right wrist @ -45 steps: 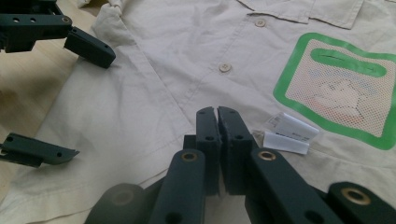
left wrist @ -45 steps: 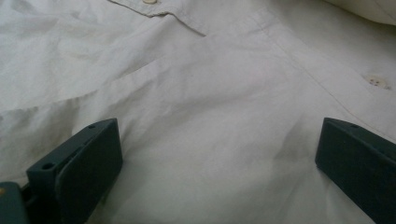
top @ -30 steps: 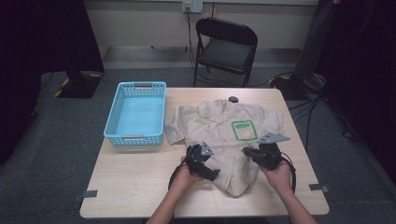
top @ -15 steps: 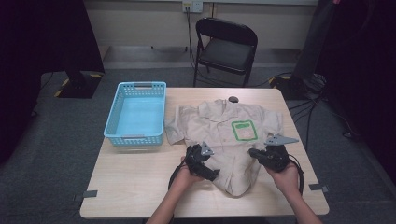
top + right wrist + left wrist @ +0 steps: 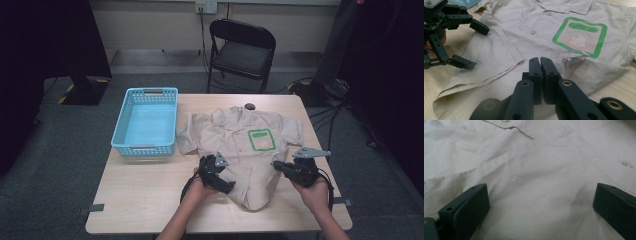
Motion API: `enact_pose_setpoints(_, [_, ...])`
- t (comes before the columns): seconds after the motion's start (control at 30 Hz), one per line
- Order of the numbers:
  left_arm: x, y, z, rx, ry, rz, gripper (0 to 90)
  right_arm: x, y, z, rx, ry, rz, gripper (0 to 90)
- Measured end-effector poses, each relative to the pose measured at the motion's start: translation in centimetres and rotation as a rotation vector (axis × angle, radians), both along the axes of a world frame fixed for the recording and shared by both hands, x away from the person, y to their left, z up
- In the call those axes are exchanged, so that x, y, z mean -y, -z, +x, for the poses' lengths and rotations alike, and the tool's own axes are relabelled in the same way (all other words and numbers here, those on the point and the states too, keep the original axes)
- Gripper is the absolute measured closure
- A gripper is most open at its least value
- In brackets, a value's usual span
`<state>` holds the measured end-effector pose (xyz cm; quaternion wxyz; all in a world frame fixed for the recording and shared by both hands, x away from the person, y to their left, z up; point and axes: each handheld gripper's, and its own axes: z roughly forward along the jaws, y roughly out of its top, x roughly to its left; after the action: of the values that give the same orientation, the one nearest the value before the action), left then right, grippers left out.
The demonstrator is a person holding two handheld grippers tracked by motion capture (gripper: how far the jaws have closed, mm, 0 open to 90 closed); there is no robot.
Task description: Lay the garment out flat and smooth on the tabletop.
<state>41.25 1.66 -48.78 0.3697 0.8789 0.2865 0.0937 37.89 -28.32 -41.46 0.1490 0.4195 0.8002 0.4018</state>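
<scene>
A beige short-sleeved shirt [image 5: 240, 145] lies flat on the wooden table [image 5: 145, 195], front up, with a green-framed badge [image 5: 261, 139] on its chest. My left gripper [image 5: 226, 174] rests at the shirt's lower left edge. Its jaws stand wide open over the pale cloth [image 5: 536, 170], and nothing is pinched between them [image 5: 541, 210]. My right gripper [image 5: 275, 164] hovers at the shirt's lower right side with its jaws shut [image 5: 540, 60], and I see no fabric between the pads. From the right gripper view the left gripper [image 5: 474, 45] shows open beside the shirt [image 5: 524, 37], and the badge [image 5: 580, 35] lies ahead.
A light blue plastic basket [image 5: 145, 146] stands empty on the table's left side, close to the shirt's sleeve. A small dark object [image 5: 249, 106] sits at the far table edge above the collar. A black folding chair [image 5: 242, 50] stands beyond the table.
My right gripper has shifted a little to the right, away from the shirt's middle, still shut. The left gripper and the shirt have not moved.
</scene>
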Motion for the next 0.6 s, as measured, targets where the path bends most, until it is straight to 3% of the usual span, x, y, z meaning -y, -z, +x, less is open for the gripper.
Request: enact_pose_setpoints(0.6, [0.0, 0.0, 0.0, 0.000, 0.000, 0.000, 0.0, 1.5, 0.3, -1.1, -0.007, 0.004, 0.020, 87.1])
